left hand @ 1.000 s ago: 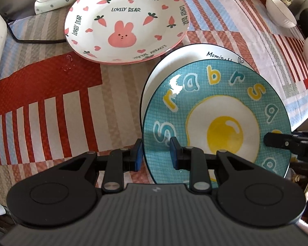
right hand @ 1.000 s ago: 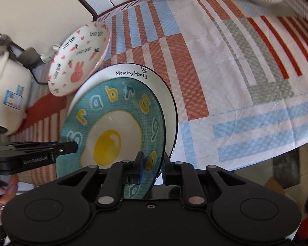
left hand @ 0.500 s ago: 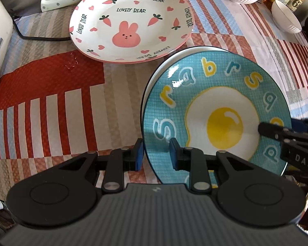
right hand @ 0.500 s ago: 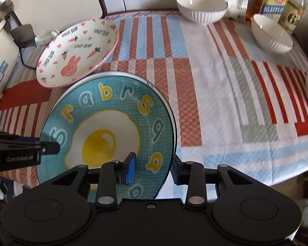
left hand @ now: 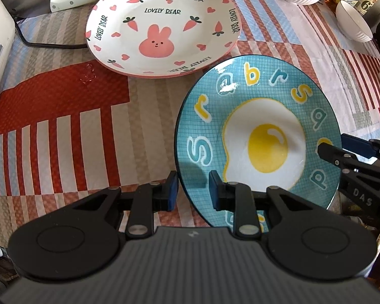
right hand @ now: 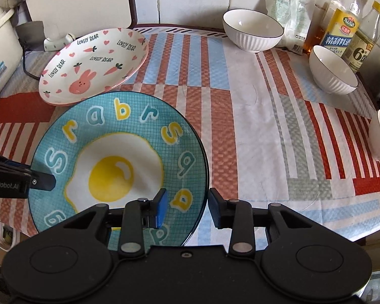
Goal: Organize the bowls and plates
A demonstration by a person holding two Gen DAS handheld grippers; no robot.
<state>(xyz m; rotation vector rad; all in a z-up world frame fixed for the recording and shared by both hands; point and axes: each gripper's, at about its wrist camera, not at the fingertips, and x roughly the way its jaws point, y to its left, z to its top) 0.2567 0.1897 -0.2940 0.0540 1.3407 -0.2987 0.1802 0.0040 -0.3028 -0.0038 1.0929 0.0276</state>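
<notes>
Now egg plate (left hand: 263, 126) sits near-centre on the table; left gripper (left hand: 193, 190) pinches its rim, right gripper (right hand: 187, 206) just opened, straddling it (glazed ceramic: stiff, slippery, breakable; grip rims).

We read "LOVELY BEAR" on the bunny plate (left hand: 162, 25), "GenRobot.AI" on the left gripper (right hand: 5, 185), "DAS" on the right gripper (left hand: 362, 197), and "6°" on a bottle (right hand: 362, 48).
</notes>
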